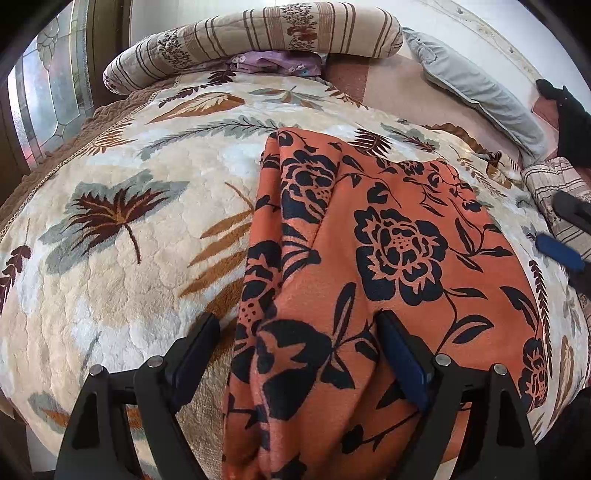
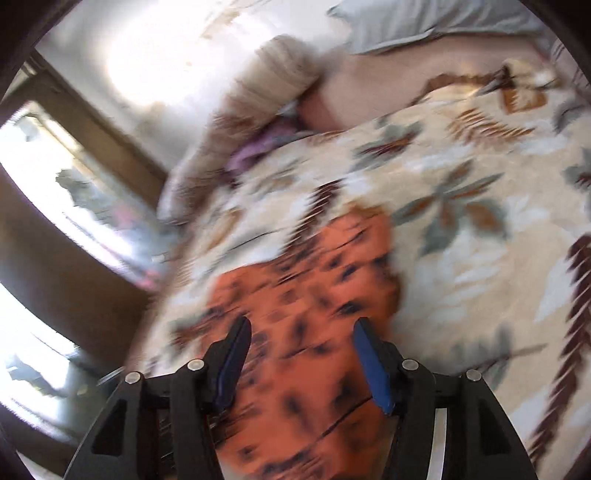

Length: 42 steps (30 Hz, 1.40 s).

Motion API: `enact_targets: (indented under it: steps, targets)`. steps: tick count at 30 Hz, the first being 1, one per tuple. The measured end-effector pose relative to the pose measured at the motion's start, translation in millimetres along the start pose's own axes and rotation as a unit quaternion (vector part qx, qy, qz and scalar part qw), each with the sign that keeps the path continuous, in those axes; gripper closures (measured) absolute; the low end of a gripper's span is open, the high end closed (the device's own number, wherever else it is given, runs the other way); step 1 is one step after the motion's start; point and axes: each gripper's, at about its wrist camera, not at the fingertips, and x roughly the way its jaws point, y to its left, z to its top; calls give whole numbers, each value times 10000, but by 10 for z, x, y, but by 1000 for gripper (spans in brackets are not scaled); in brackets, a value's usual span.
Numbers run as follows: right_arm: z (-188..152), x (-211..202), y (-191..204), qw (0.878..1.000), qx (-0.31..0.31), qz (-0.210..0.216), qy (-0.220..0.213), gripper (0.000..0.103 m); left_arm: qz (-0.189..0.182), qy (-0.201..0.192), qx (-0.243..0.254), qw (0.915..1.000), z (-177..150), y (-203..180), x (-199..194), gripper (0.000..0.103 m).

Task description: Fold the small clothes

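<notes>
An orange garment with a black flower print (image 1: 369, 258) lies on a cream leaf-patterned blanket (image 1: 129, 258) covering the bed. Its left side is bunched into long folds. My left gripper (image 1: 295, 328) stands wide open over the garment's near end. Its left finger is above the blanket and its right finger above the orange cloth, with the folds between them unpinched. The right wrist view is blurred. There my right gripper (image 2: 301, 332) is open above the same orange garment (image 2: 314, 295), and nothing is clamped in it. My right gripper's blue pad (image 1: 561, 251) shows at the right edge of the left wrist view.
A striped bolster pillow (image 1: 258, 33) lies across the far end of the bed with a purple cloth (image 1: 273, 61) tucked under it. A grey pillow (image 1: 480, 85) sits far right. A striped cloth (image 1: 554, 184) lies near the right edge. Glass panes (image 1: 48, 85) stand to the left.
</notes>
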Motion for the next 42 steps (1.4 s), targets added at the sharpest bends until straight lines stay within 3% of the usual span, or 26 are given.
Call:
enact_targets:
  steps: [1,3,6,8,10,12,14,17,24,31,38,40,42]
  targets:
    - [-74,73,-8,9995,77,216,197,39,-1,5,-7,10000,0,2,0,15]
    - [-236,330,-207,9972,347,12,661,40,-11,86,-74,9999,12,7,-13,15]
    - [-281,262,-299,9969,611,151,472,44,118,232,-190,9995,26,21,-194,16]
    - [-258,139,-144,9983,377,-168,423,43,269,268,-199,9991,9,18,-393,16]
    - [-290,-18,-9,9996,-11,-44,285,40,300,79,-130,9994,-58,-12,-565,16]
    - [-398,-12,19,9992,-122,-45,385,35,567,300,-104,9979,-178,16,-453,16]
    - [-485,125,-67,9982,-125,-131,571,35,272,773,-363,9960,-303,152,-171,16]
    - [-519,106,-28,9988,-176,-139,446,35,168,736,-504,9959,-214,192,-292,22]
    - [-515,195,-56,9988,-191,-29,451,35,189,335,-489,9981,144,214,-441,23]
    - [-532,124,-98,9988,-180,100,452,35,124,301,-502,9982,569,188,-156,23]
    - [-533,129,-113,9987,-176,162,446,35,133,549,-341,9978,769,84,260,23]
    - [-531,137,-117,9987,-169,171,455,35,-156,869,-430,9952,763,132,470,27]
    - [-525,147,-107,9986,-179,158,477,35,-554,999,-854,9898,770,264,531,33]
